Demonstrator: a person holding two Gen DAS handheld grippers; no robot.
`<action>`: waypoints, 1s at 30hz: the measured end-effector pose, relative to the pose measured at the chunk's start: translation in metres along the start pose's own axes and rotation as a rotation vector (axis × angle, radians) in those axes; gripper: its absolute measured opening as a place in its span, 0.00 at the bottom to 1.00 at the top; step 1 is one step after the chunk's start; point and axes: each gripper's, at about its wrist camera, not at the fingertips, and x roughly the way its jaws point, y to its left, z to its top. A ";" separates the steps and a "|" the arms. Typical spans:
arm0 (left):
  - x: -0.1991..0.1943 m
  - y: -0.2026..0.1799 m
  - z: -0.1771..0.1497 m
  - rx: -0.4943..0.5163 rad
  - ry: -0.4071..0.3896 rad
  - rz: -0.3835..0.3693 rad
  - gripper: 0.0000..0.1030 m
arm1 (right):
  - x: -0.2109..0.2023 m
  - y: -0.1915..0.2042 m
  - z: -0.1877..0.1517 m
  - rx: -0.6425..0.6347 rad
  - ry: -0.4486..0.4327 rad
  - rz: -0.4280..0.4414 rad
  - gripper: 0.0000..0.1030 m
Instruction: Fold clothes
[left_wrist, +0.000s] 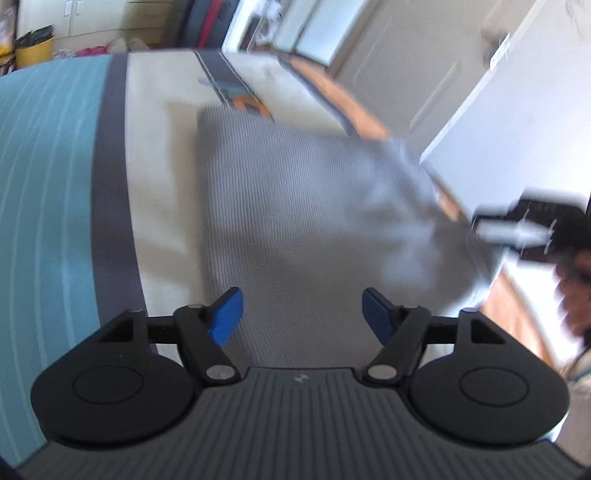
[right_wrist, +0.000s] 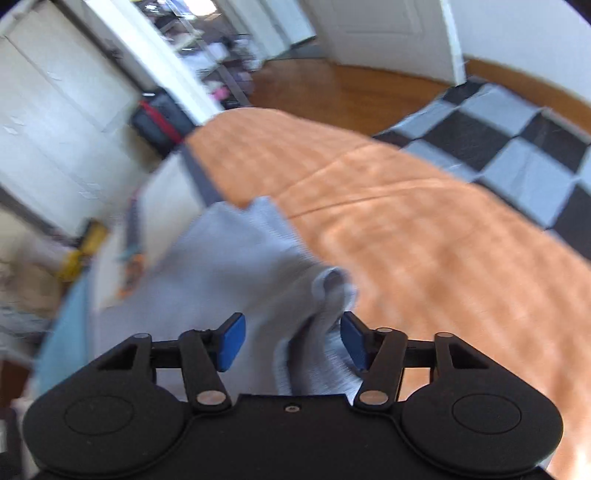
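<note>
A grey ribbed garment (left_wrist: 295, 206) lies folded on the cream band of a bedspread. My left gripper (left_wrist: 302, 315) is open and empty, hovering over its near edge. In the right wrist view the same grey garment (right_wrist: 236, 266) has a bunched edge (right_wrist: 332, 291) rising between the blue fingertips. My right gripper (right_wrist: 292, 341) is open, with cloth lying in the gap between its jaws but not pinched. The right gripper (left_wrist: 517, 229) also shows blurred at the garment's far right corner in the left wrist view.
The bedspread has a teal striped section (left_wrist: 48, 206), a dark grey band (left_wrist: 110, 206) and an orange section (right_wrist: 406, 229). A black and grey checkered mat (right_wrist: 509, 147) lies on the wood floor. White doors (left_wrist: 424, 62) stand behind.
</note>
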 end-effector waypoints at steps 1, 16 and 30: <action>0.006 0.000 -0.003 -0.004 0.018 0.033 0.66 | 0.004 0.002 -0.002 -0.024 0.011 -0.002 0.46; -0.005 0.019 -0.014 -0.141 -0.021 -0.106 0.00 | -0.023 -0.026 -0.023 0.149 -0.114 -0.184 0.47; -0.020 0.014 -0.014 -0.095 0.008 -0.075 0.49 | -0.003 -0.016 -0.069 0.349 0.094 0.228 0.68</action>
